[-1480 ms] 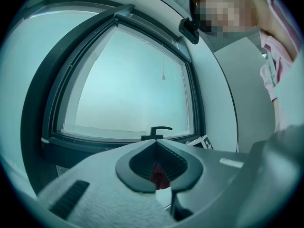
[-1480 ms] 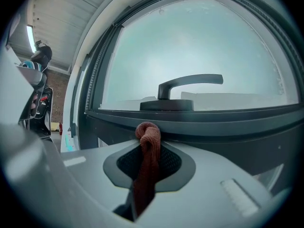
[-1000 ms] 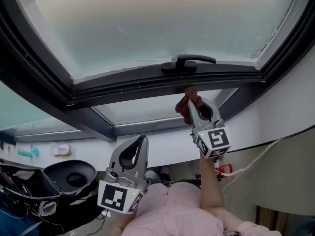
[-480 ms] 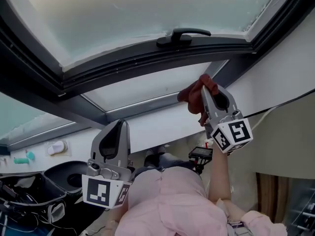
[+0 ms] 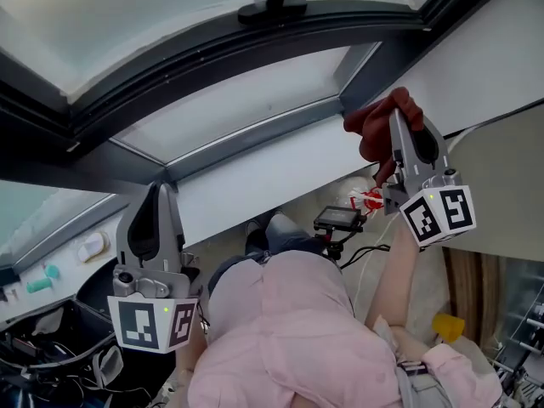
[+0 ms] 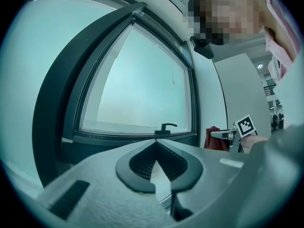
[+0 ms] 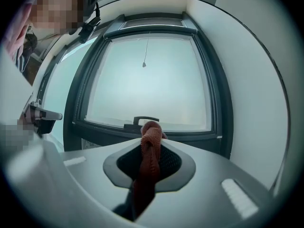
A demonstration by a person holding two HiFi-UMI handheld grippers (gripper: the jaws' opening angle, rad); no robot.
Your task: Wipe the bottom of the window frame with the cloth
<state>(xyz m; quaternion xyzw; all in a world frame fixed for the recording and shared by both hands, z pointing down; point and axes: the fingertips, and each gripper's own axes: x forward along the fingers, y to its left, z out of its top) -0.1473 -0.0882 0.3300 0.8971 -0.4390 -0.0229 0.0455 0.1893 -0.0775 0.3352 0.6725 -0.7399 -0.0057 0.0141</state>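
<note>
Diffuse daylight through the frosted window pane (image 5: 170, 24) is the only evident source: bright, even, and free of hard glare. Against it the window frame (image 5: 212, 58) reads dark, nearly in silhouette. Both claw views are fisheye, so straight frame members bow and the corners fall to black. My left claw (image 6: 156, 148) and right claw (image 7: 151, 148) sit near the lens and look soft. The cloth (image 7: 151, 141) is crisper at its tip. A teal cast tints the left view.

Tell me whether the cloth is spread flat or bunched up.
Bunched up: the red cloth sits wadded between the right hand-held gripper's jaws, a lump poking past their tips.
</note>
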